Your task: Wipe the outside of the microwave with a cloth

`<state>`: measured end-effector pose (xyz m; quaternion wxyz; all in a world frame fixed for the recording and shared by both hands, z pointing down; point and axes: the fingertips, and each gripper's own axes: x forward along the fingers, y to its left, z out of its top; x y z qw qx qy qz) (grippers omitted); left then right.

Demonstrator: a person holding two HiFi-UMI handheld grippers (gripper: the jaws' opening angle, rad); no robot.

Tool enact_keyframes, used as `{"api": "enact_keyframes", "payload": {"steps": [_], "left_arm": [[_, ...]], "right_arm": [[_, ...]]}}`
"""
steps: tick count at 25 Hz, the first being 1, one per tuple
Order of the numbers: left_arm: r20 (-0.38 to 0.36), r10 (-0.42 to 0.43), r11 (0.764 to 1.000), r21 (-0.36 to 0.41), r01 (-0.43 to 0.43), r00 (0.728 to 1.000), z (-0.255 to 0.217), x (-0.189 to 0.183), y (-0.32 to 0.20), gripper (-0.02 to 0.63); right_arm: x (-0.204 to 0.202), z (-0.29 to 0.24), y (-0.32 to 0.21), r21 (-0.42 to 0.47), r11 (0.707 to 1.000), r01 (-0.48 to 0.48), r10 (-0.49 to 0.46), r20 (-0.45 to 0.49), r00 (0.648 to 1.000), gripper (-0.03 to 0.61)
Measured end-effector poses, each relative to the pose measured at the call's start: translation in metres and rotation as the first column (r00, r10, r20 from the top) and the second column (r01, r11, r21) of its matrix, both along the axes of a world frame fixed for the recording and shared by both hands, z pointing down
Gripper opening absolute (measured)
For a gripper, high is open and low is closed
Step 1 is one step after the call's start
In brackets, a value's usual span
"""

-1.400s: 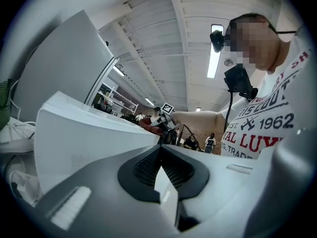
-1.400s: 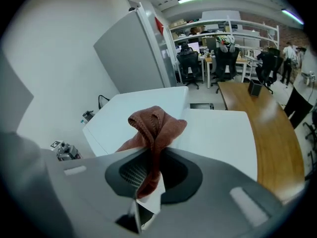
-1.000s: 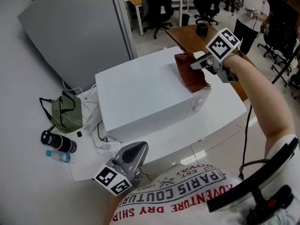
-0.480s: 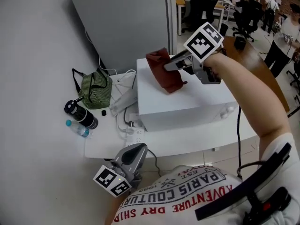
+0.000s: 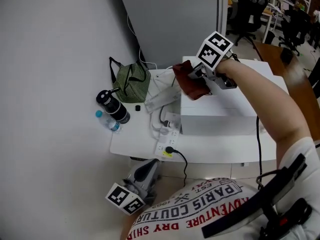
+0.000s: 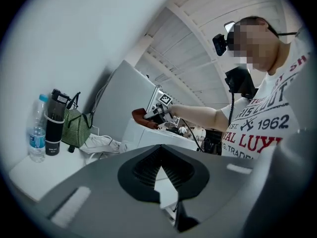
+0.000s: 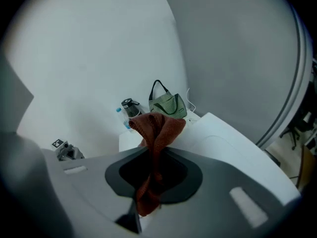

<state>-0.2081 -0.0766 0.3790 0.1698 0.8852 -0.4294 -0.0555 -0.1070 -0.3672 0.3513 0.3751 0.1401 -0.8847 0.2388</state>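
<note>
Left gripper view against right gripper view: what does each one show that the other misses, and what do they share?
Only the left gripper view: the person's printed T-shirt, plus the left gripper jaws close up, together and empty. Only the right gripper view: the right gripper jaws close up, clamped on the rust-brown cloth. Both: the white microwave, striped green bag, black flask and water bottle.

Right gripper (image 5: 194,77) with cloth (image 5: 189,85) swept leftward across the microwave (image 5: 222,111) top, now at its left edge
</note>
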Motion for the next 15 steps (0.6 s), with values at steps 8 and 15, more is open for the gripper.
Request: {"api": "enact_keyframes", "payload": {"steps": [8,15], "left_arm": [[-0.001,0.058,0.998,-0.005,-0.058,0.998,0.003,0.021,-0.011,0.006],[0.011,0.173,0.985,-0.008,-0.173,0.985,0.003,0.067,-0.029,0.006]], "right_arm": [[0.025,0.012,-0.011,-0.018,0.998,-0.052,0.052,-0.018,0.999,0.044],[0.116,0.015,-0.013,-0.018,0.985,-0.172,0.172,-0.013,0.985,0.045]]}}
